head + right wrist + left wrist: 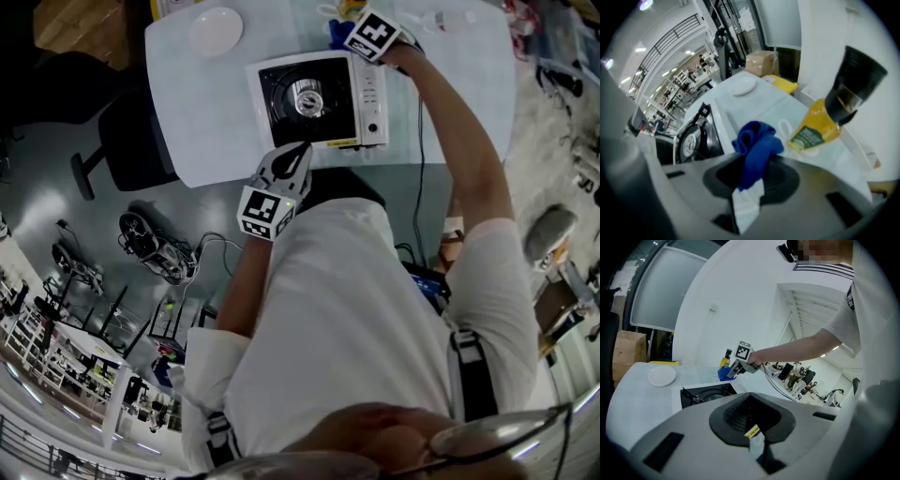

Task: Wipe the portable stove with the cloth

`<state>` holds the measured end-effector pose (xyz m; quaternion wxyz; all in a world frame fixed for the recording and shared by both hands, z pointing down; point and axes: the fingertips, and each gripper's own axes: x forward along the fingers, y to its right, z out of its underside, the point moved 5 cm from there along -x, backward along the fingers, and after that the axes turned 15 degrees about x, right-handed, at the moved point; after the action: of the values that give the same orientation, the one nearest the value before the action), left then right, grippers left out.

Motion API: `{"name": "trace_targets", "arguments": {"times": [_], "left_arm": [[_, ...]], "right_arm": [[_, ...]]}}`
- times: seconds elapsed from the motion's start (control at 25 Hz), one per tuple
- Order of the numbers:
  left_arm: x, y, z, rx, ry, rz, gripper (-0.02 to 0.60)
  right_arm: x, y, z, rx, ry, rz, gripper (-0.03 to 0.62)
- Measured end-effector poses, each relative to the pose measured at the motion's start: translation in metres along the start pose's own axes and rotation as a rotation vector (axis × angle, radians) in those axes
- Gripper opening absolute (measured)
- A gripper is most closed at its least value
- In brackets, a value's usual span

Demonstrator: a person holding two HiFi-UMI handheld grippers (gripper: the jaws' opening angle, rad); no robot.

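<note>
Right tool [751, 187] pinches the blue cloth [757, 143]; I hold it just past the far right corner of the portable stove [319, 98], off the stove, near a bottle of yellow liquid [825, 122]. Left tool [292, 157] is pressed together, empty, by the stove's near edge. White surface [187, 112], plate [216, 30] at its far left. Grey floor, black chair [131, 131] beside the left edge. Bare surface left of the stove.

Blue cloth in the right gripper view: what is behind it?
Behind the blue cloth, held in the right gripper, a yellow bottle with a dark cap stands to the right. The portable stove lies further left. The table directly behind the cloth is covered.
</note>
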<state>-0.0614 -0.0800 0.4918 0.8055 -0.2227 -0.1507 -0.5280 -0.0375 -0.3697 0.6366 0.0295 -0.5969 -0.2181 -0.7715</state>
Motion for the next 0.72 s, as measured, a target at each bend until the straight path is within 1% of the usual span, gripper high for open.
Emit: {"name": "trace_targets", "arguments": {"times": [0.44, 0.72], "left_arm": [[0.003, 0.002, -0.001, 0.013, -0.015, 0.024, 0.034], [0.007, 0.005, -0.005, 0.031, -0.010, 0.030, 0.033]], "right_arm": [[-0.013, 0.021, 0.020, 0.030, 0.017, 0.020, 0.100], [-0.020, 0.038, 0.039, 0.095, 0.044, 0.052, 0.100]]}}
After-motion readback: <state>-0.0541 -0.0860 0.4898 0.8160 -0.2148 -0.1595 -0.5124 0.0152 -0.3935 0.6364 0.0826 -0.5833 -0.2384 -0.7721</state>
